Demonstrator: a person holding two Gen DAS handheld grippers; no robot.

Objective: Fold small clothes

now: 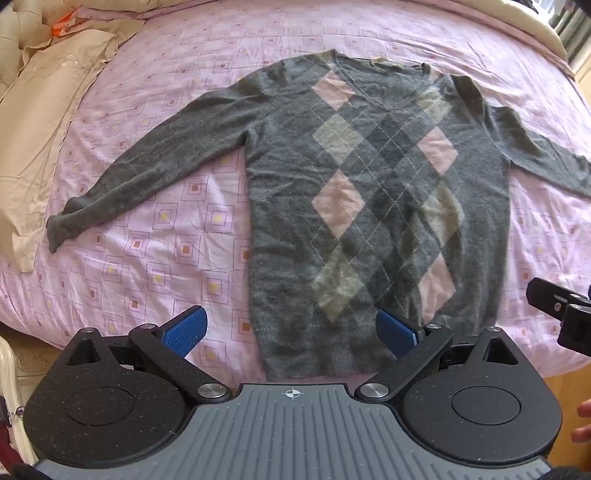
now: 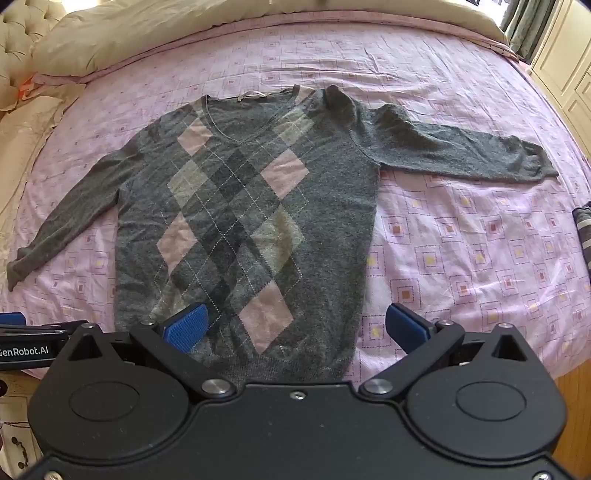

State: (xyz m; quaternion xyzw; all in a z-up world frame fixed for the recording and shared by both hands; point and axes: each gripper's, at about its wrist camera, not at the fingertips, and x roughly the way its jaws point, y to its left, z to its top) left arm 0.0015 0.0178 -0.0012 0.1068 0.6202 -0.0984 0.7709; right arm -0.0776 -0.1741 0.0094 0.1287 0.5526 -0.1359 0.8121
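We see the grey argyle sweater (image 1: 373,206) lying face up and flat on the bed (image 1: 147,258), neckline away from us and hem at the near edge, with its body smoothed out. Both sleeves are spread outward: the left sleeve (image 1: 147,170) angles down toward the pillow side, the right sleeve (image 2: 461,151) runs almost straight out. We judge this as the starting layout for folding, since nothing is doubled over yet and each sleeve is free to be taken inward.

Our left gripper (image 1: 291,332) hovers above the hem, its jaws wide and holding nothing; the left hem corner lies between them. Our right gripper (image 2: 295,328) hangs over the right hem corner, jaws equally wide and empty. We cannot tell how far either sits above the cloth.

Beyond the sweater, the pink patterned sheet covers the bed, with a cream pillow (image 1: 48,122) at the left and a cream duvet (image 2: 184,33) bunched at the far edge.
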